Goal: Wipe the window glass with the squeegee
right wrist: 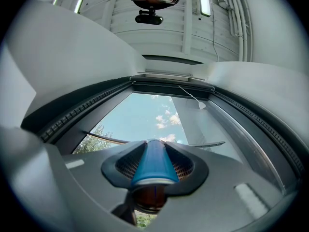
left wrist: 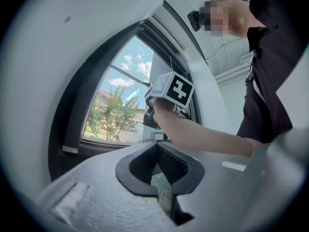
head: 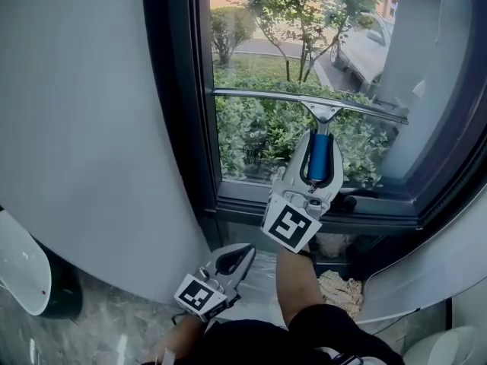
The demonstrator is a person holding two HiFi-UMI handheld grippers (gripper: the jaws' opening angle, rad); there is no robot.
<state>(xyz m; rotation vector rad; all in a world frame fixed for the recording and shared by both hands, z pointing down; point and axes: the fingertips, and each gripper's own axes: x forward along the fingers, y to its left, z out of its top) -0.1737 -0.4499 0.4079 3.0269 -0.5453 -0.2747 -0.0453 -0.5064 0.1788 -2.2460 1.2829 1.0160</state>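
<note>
Squeegee held up in my right gripper, whose jaws are clamped on its blue handle. Its long blade lies against the window glass, running crosswise about halfway up the pane (a hedge and a parked car show through). My left gripper hangs low, well below the dark window frame, its jaws closed together with nothing between them. A crumpled cloth lies on the floor under the window.
</note>
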